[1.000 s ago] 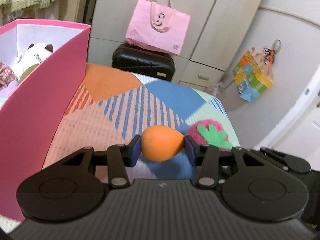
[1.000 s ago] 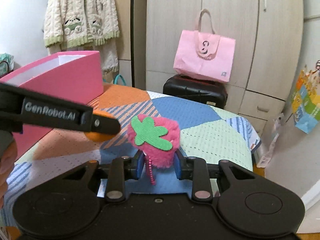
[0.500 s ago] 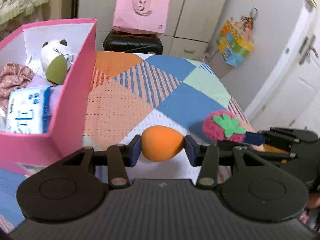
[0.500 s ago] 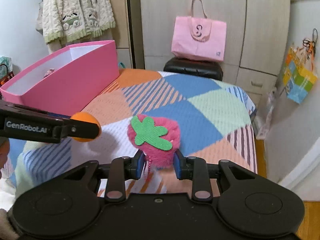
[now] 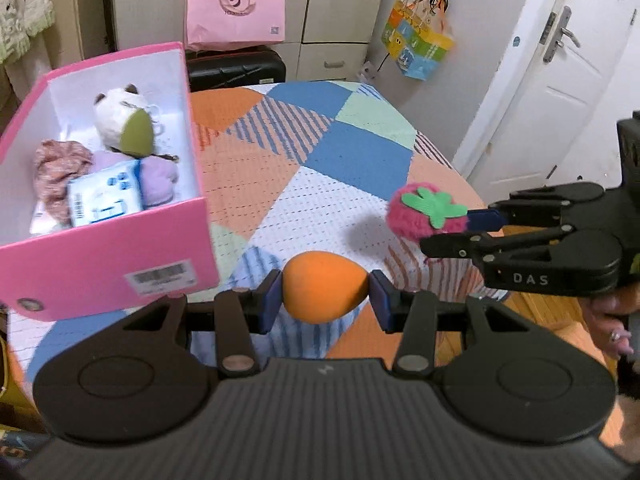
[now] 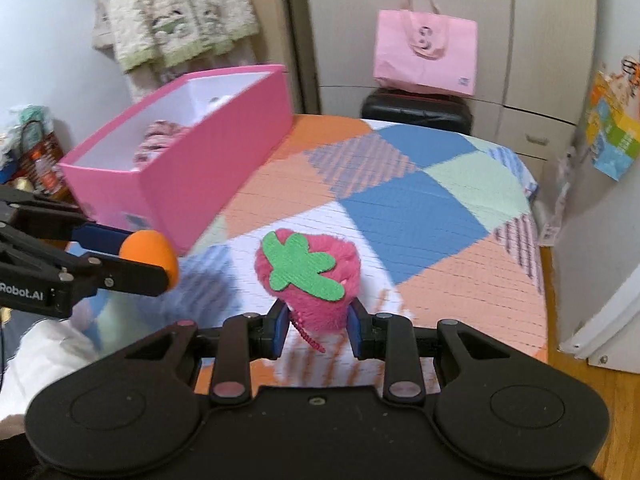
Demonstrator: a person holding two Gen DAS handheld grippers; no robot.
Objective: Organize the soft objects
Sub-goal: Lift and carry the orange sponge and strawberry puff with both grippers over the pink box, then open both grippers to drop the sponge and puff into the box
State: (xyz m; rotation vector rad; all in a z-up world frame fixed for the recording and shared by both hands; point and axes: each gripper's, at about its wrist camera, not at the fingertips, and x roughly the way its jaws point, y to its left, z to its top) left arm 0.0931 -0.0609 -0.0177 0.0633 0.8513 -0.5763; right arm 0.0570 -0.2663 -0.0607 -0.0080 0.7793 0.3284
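My left gripper (image 5: 325, 296) is shut on an orange egg-shaped sponge (image 5: 325, 291) and holds it above the patchwork table, near the front right corner of the pink box (image 5: 100, 256). My right gripper (image 6: 317, 322) is shut on a pink plush strawberry (image 6: 310, 280) with a green felt leaf, also held above the table. The strawberry also shows in the left wrist view (image 5: 424, 212), to the right of the sponge. The sponge also shows in the right wrist view (image 6: 150, 254), at the left. The box holds a panda plush (image 5: 120, 116), a tissue pack (image 5: 106, 198) and crumpled cloth (image 5: 60, 160).
A patchwork cloth (image 5: 352, 160) covers the round table. A black suitcase (image 5: 236, 68) with a pink tote bag (image 5: 236, 4) on it stands behind the table. A white door (image 5: 560, 80) is at the right. A knitted cardigan (image 6: 180, 8) hangs at the back left.
Both grippers have risen and pulled back from the table with their loads. The pink box's inside now shows more fully in the left wrist view.
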